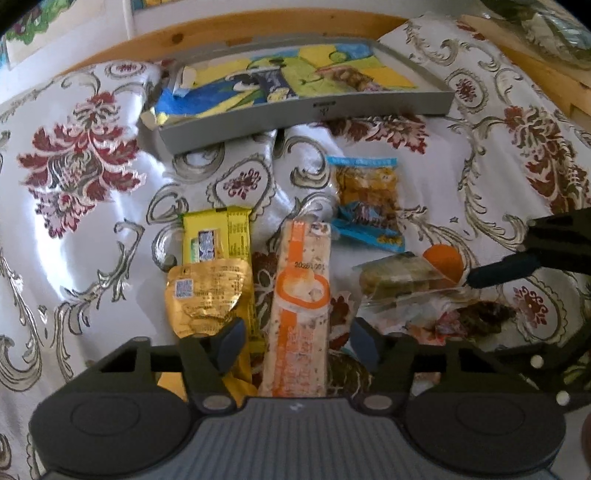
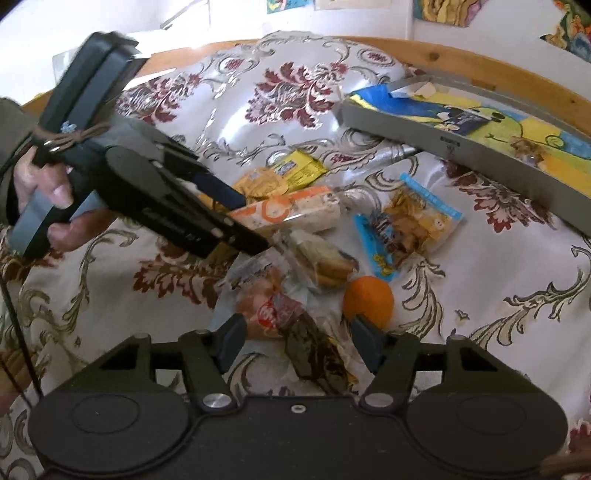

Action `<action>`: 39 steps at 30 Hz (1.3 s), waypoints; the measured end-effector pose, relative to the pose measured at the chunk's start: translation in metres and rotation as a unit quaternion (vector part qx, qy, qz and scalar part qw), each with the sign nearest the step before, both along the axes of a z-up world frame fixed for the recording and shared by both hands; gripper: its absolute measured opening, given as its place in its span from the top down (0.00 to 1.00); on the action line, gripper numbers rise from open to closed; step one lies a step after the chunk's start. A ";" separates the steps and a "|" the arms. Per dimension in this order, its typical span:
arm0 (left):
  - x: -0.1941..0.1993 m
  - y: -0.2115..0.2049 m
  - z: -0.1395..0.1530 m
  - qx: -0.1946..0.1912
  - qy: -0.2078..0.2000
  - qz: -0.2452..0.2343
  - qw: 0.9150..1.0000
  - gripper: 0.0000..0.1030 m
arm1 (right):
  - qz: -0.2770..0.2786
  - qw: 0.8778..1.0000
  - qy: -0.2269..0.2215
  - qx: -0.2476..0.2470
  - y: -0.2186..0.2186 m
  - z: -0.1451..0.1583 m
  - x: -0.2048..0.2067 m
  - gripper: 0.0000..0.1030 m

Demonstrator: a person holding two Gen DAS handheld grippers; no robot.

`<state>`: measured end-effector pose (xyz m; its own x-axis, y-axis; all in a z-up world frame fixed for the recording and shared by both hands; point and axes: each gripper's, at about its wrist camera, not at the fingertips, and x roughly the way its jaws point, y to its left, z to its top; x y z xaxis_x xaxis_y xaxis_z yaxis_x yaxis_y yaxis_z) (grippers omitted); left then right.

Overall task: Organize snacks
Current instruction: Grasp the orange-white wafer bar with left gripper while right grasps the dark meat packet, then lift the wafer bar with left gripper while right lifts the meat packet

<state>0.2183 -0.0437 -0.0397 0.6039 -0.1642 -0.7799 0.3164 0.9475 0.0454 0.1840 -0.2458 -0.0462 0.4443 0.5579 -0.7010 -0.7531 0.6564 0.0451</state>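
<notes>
My left gripper (image 1: 297, 343) is open, its fingers either side of a long orange-and-white snack bar (image 1: 301, 306) that lies on the flowered cloth. The right wrist view shows the same left gripper (image 2: 248, 218) at the near end of that bar (image 2: 295, 210), held by a hand. My right gripper (image 2: 298, 341) is open too, low over a clear pastry bag (image 2: 269, 302) and a dark brown packet (image 2: 314, 354). An orange (image 2: 368, 297) touches its right finger. A grey tray (image 1: 306, 110) with a colourful picture inside sits beyond the snacks.
More snacks lie around the bar: a yellow packet (image 1: 218, 236), a gold pouch (image 1: 207, 291), a blue-edged chip bag (image 1: 369, 195) and a clear biscuit packet (image 1: 399, 277). A wooden edge (image 1: 221, 33) runs behind the tray. Bare cloth (image 1: 74, 229) spreads to the left.
</notes>
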 end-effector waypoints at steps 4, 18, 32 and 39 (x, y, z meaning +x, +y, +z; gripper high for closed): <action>0.008 -0.001 -0.004 0.000 0.017 0.015 1.000 0.46 | 0.007 1.000 0.007 -0.015 0.000 -0.006 -0.002 0.25; 0.007 0.002 -0.012 -0.020 0.051 0.065 0.996 0.61 | -0.022 0.999 0.001 -0.047 0.004 -0.008 -0.005 0.48; -0.026 0.006 -0.003 -0.045 0.073 0.096 0.992 0.64 | -0.088 0.996 -0.008 0.004 0.003 0.017 -0.024 0.54; -0.039 0.007 -0.001 -0.048 0.090 0.098 0.990 0.64 | -0.079 0.996 -0.027 0.003 0.010 0.024 -0.034 0.54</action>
